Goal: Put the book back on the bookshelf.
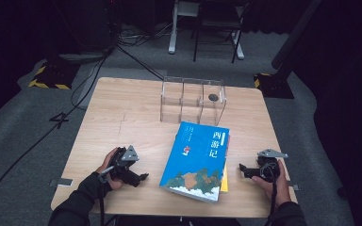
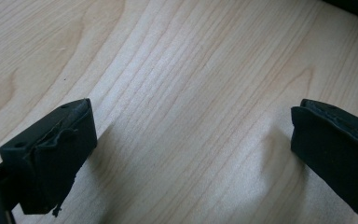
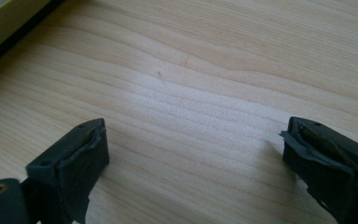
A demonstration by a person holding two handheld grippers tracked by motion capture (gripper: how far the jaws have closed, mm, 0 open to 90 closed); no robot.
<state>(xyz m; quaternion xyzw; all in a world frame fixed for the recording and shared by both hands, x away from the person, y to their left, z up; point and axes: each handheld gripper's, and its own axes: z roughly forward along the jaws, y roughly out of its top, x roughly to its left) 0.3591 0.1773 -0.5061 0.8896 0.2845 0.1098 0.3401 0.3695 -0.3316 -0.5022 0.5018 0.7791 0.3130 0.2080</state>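
we rest both hand-held grippers, left (image 1: 143, 177) and right (image 1: 241, 167), jaws apart and empty, on the light wooden bench (image 1: 122, 122); next we likely close in on the blue illustrated paperback book (image 1: 196, 160).

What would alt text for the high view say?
A blue book lies on a wooden table, stacked on a yellow one, between a person's left gripper and right gripper, both open. Behind it stands a clear three-compartment box.
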